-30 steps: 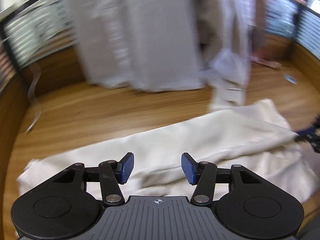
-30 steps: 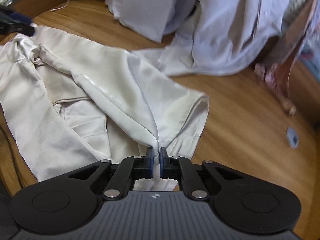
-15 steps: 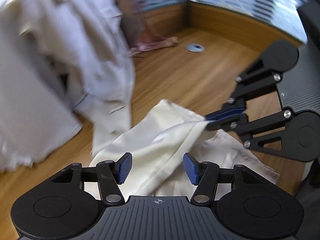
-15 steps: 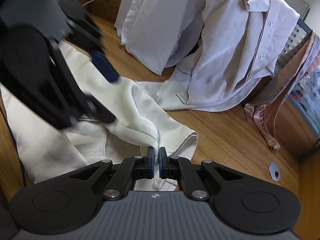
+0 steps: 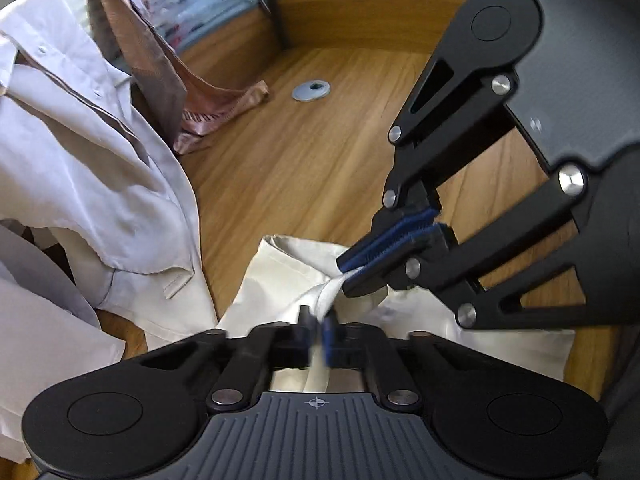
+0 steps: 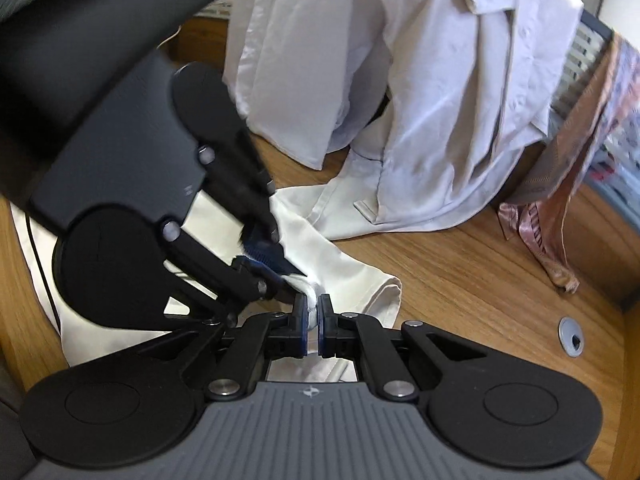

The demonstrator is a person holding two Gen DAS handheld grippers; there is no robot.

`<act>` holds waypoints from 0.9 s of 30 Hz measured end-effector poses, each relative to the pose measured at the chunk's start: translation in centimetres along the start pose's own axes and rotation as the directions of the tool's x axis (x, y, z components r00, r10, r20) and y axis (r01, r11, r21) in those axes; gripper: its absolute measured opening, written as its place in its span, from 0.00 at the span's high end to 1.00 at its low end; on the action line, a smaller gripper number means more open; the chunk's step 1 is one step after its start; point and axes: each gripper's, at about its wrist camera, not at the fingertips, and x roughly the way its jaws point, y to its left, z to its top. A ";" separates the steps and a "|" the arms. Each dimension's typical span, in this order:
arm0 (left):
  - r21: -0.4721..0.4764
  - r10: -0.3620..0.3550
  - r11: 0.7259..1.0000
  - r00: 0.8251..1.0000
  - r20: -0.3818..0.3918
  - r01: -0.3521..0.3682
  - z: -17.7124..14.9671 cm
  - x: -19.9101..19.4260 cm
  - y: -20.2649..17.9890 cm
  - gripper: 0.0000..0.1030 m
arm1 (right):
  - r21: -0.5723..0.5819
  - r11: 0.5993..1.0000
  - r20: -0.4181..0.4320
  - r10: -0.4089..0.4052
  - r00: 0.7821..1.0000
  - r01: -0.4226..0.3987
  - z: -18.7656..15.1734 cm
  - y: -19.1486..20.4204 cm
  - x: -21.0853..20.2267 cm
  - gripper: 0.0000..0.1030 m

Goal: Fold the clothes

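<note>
Both the left gripper (image 5: 318, 330) and right gripper (image 6: 313, 312) pinched one bunched bit of the cream garment (image 6: 352, 276), beside the hanging white shirt (image 6: 460, 92). They should have pulled apart gently.

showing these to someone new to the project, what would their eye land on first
First, the two black grippers almost nose to nose: the left gripper and the right gripper are both shut on the same bunched corner of the cream garment lying on the wooden table. Behind them, white shirts hang in a heap, with a pink patterned cloth draped to their right.
</note>
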 end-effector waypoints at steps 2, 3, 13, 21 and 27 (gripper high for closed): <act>-0.017 0.005 1.000 1.000 0.005 -0.005 -0.1 0.1 0.0 0.96 | 0.034 0.999 0.000 0.022 1.000 -0.022 -0.1 -1.0 -0.3 0.95; -0.030 0.007 1.000 1.000 0.004 -0.006 -0.1 0.0 0.0 0.96 | 0.051 0.998 0.001 0.030 1.000 -0.030 -0.2 -1.4 -0.4 0.94; -0.093 -0.008 0.996 1.000 -0.018 0.006 -0.6 0.0 -0.2 0.96 | 0.314 0.948 -0.008 0.062 0.998 -0.056 -1.6 -8.4 1.9 0.88; -0.113 -0.008 0.994 0.999 -0.039 0.003 -0.8 0.7 -0.1 0.96 | 0.453 0.874 -0.035 0.216 0.976 -0.177 -1.9 -10.9 8.7 0.70; -0.137 -0.015 0.991 0.999 -0.046 0.008 -0.8 1.1 0.0 0.96 | 0.493 0.841 -0.036 0.278 0.960 -0.225 -2.2 -11.4 11.8 0.77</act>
